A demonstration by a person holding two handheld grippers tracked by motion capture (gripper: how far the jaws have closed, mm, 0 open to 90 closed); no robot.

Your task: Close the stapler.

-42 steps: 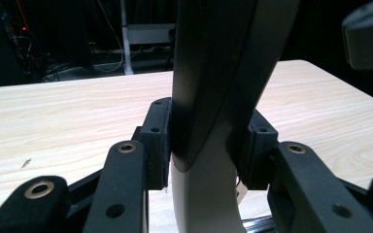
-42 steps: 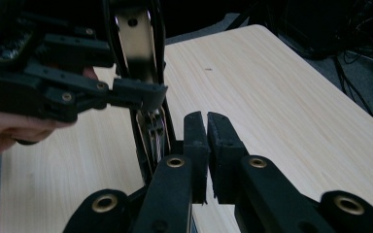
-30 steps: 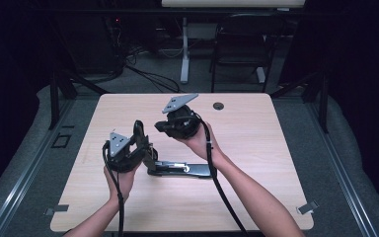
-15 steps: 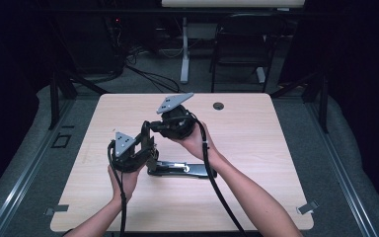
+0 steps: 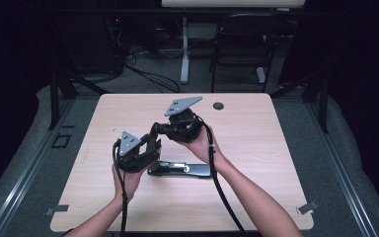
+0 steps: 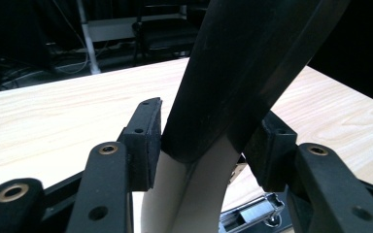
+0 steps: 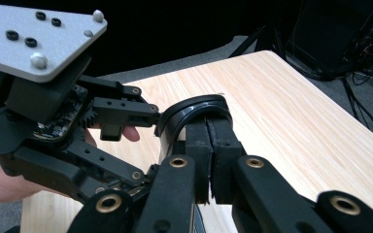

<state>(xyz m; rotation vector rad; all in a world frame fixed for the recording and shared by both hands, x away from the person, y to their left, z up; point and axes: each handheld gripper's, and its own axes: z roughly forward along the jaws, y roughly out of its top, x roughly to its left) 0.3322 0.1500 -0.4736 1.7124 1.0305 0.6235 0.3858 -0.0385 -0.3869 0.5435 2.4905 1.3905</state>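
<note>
One bent strip (image 5: pixel 154 131), black outside and pale inside, is up in the air over the middle of the worktop (image 5: pixel 276 163), between our two claws. We see it close up in the left gripper view (image 6: pixel 233 73), where it rises tall between the jaws.

Our right claw (image 5: pixel 159 129) is clenched tight on the rounded end of the strip (image 7: pixel 194 109). Its two pads pinch that end from both sides (image 7: pixel 209 145).

Our left claw (image 5: pixel 153 145) has the strip between its jaws, and those jaws have just been opening. The pads (image 6: pixel 145 141) sit right beside the strip, and we cannot tell if they press on it.

A flat black tool with a shiny metal part (image 5: pixel 180 169) lies on the worktop just under our hands, nearer the front edge. A small dark round spot (image 5: pixel 218 105) sits close to the far edge.
</note>
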